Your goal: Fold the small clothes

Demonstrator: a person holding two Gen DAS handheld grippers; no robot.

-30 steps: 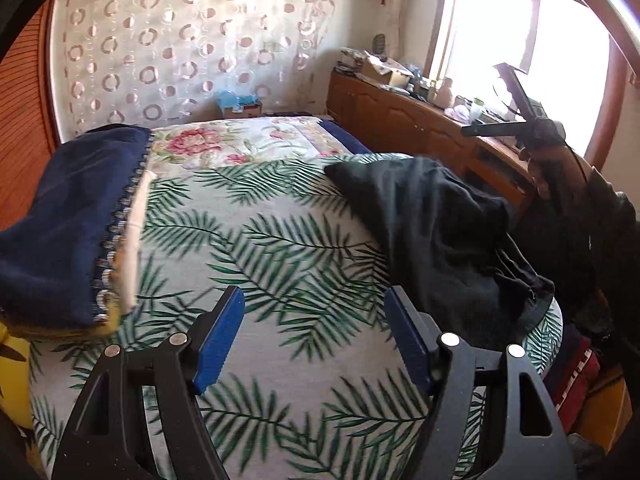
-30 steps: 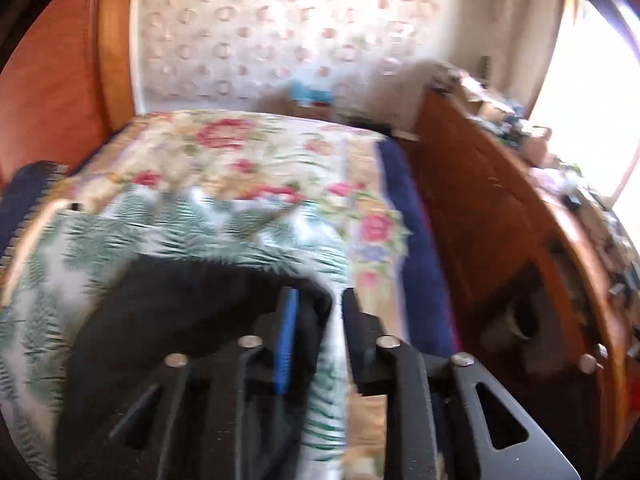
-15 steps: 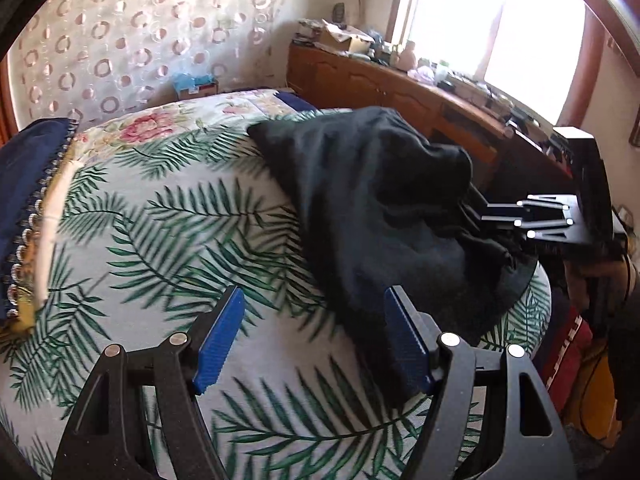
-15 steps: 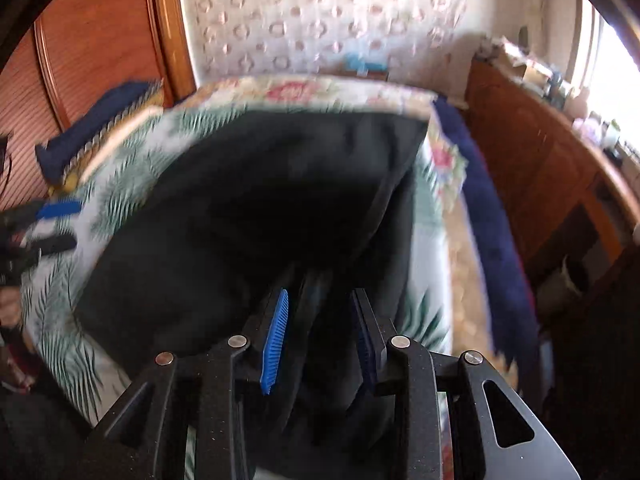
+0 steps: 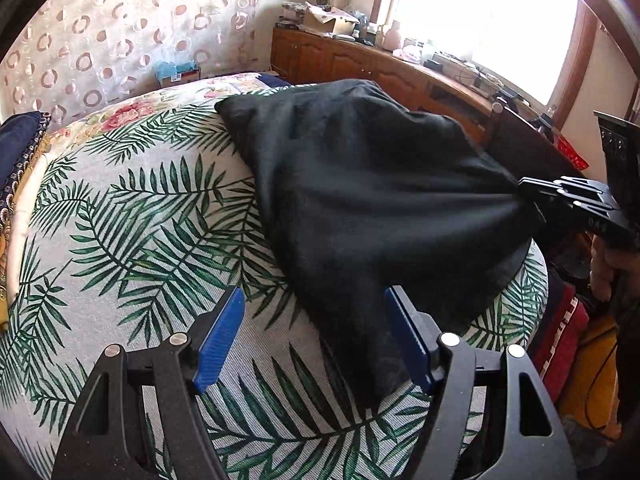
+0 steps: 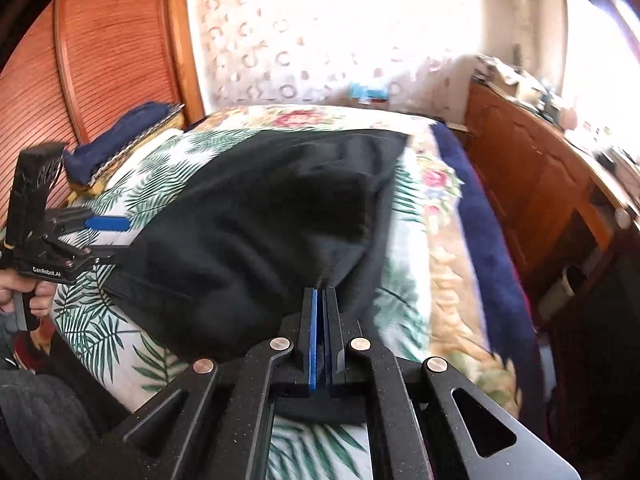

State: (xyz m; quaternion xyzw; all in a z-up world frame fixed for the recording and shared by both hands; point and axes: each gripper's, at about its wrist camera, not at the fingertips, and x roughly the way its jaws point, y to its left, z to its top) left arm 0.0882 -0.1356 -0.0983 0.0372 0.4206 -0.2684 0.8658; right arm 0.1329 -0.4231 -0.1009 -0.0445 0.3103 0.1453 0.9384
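Observation:
A black garment [image 5: 360,196] lies crumpled on the palm-leaf bedspread [image 5: 132,232]; it also shows in the right wrist view [image 6: 256,232]. My right gripper [image 6: 320,296] is shut on the black garment's near edge and pulls it taut; from the left wrist view it shows at the right [image 5: 524,194]. My left gripper [image 5: 314,320] is open, low over the bed, its right finger at the garment's near corner. It shows at the left of the right wrist view [image 6: 116,236], open, beside the garment's left edge.
A folded navy cloth [image 6: 120,140] lies by the wooden headboard [image 6: 112,60]. A wooden dresser [image 5: 400,76] with clutter runs under the window. A navy blanket edge [image 6: 484,232] hangs on the bed's right side.
My right gripper closed on the garment and pulled it toward the bed's near edge, stretching it. My left gripper swung right toward the garment, still open.

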